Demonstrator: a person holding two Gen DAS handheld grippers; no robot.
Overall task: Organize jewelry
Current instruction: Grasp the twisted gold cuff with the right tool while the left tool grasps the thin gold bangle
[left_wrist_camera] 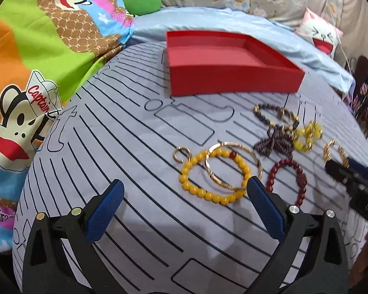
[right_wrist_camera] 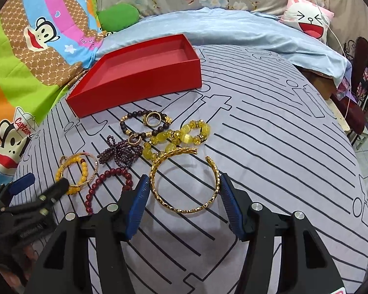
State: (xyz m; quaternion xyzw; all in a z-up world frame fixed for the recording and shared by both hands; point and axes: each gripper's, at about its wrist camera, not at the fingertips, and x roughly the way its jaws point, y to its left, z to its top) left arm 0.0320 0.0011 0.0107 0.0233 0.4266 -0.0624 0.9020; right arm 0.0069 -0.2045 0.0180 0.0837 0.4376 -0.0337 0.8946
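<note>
Blue-padded fingers of the right gripper [right_wrist_camera: 184,196] sit nearest, one pad against each outer side of an open gold twisted-metal cuff bangle [right_wrist_camera: 184,183] that lies on the grey bedsheet with black line drawings [right_wrist_camera: 269,147]; the jaws stand about half open, closed onto the bangle's width.

Just beyond the bangle lies a pale yellow bracelet of chunky translucent beads [right_wrist_camera: 181,134], and beside that a tangle of small purple beads [right_wrist_camera: 117,153], a dark brown bead bracelet with gold spacers [right_wrist_camera: 139,125] and a gold ring [right_wrist_camera: 152,119] resting on it. A dark red bead bracelet [right_wrist_camera: 105,186] lies just beside the right gripper's left finger.

Further left, a bracelet of opaque amber-yellow round beads [left_wrist_camera: 214,175] lies overlapped by a thin rose-gold metal bangle [left_wrist_camera: 234,166], with a small gold ring [left_wrist_camera: 181,154] touching the beads. The left gripper [left_wrist_camera: 184,196] is wide open with nothing held, its right pad just beside the amber-yellow beads.

Beyond the jewelry, an empty shallow red cardboard box [right_wrist_camera: 139,78] sits on the sheet, apart from the pieces. A light blue blanket [right_wrist_camera: 233,29] and a colourful cartoon-monkey quilt [left_wrist_camera: 36,61] lie around it.
</note>
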